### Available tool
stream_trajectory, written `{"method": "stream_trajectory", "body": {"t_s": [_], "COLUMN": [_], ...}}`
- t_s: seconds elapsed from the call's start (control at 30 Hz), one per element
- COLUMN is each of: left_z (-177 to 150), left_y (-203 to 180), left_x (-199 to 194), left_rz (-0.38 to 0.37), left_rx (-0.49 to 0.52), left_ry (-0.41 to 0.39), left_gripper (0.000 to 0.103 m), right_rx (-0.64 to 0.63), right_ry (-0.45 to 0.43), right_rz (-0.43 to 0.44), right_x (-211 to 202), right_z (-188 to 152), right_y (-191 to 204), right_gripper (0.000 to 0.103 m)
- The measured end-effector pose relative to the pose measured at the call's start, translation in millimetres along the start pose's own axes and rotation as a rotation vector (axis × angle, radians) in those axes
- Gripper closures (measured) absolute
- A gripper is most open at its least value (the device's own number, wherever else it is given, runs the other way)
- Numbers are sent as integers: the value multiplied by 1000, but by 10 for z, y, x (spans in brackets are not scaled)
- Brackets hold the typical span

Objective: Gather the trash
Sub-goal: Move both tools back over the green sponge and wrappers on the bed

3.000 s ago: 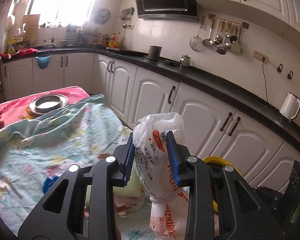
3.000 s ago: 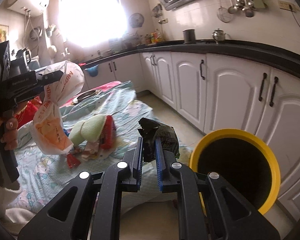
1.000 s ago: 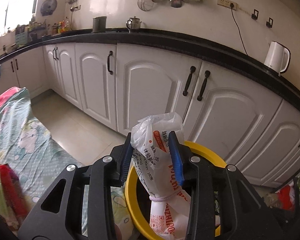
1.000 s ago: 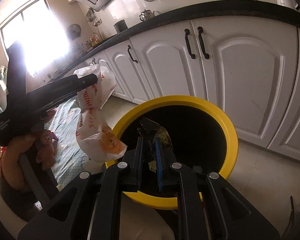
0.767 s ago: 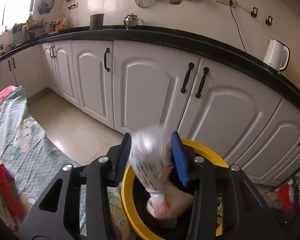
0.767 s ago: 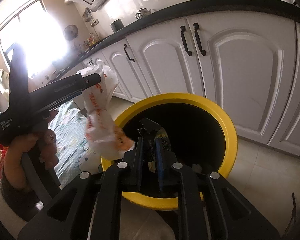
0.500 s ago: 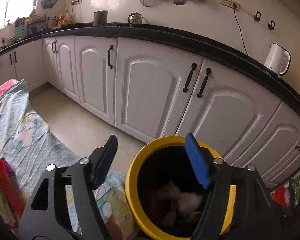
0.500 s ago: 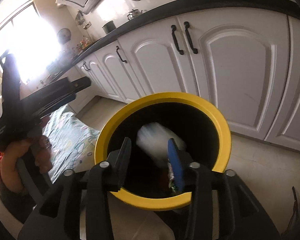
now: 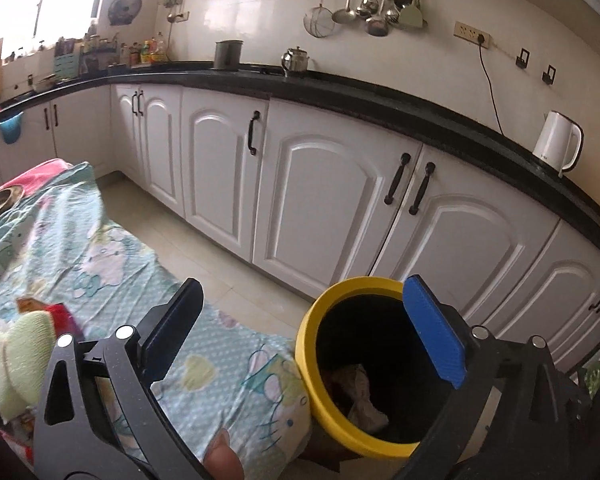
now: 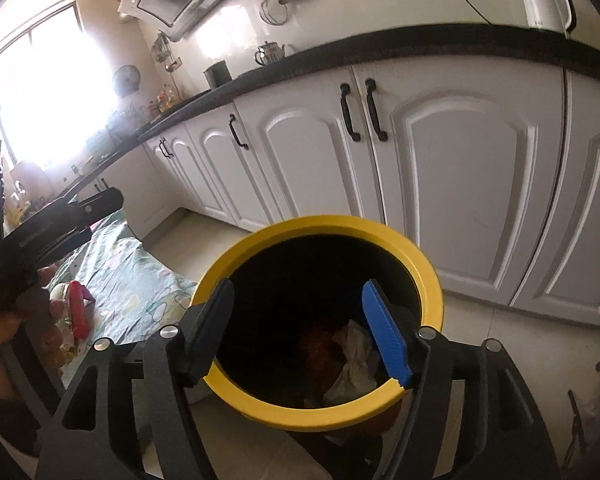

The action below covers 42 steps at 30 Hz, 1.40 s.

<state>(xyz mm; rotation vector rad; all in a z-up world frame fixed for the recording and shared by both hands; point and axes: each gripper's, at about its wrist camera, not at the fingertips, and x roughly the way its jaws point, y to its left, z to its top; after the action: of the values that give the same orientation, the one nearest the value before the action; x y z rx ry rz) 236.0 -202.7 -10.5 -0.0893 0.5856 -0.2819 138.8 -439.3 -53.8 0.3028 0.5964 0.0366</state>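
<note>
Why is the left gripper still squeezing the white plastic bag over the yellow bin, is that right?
Not quite. The left gripper holds nothing: its jaws have just been opening and stand wide apart and empty, as the left wrist view shows. The white plastic bag already lies inside the yellow bin.

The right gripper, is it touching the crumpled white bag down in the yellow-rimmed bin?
Apart. In the right wrist view the right gripper is open and empty above the yellow-rimmed bin; the crumpled white bag lies far below.
</note>
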Motion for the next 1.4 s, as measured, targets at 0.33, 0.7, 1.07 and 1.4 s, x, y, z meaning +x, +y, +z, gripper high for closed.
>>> {"method": "stream_trajectory", "body": {"t_s": [0.33,0.7,1.07,1.4], "left_z": [-41,-125,-193,-219], "left_y": [250,581,930,1193], "left_x": [-440,-842,-1105,-1271], "left_rz": [77,152,215,258], "left_rx": [3,-30,-80,-122], "left_ry": [-61,-109,-133,-148], "left_gripper": [11,11,11,11], "right_rx": [-58,-142,-225,-267], "right_ry": [-48,-62,-55,-38], "right_rz": [31,87,164,231], "right_x": [-124,-207,-266,-266], "right_z": [58,18,-52,-118], "right_y": [234,590,1004,1350], "right_gripper": [31,29,24,17]}}
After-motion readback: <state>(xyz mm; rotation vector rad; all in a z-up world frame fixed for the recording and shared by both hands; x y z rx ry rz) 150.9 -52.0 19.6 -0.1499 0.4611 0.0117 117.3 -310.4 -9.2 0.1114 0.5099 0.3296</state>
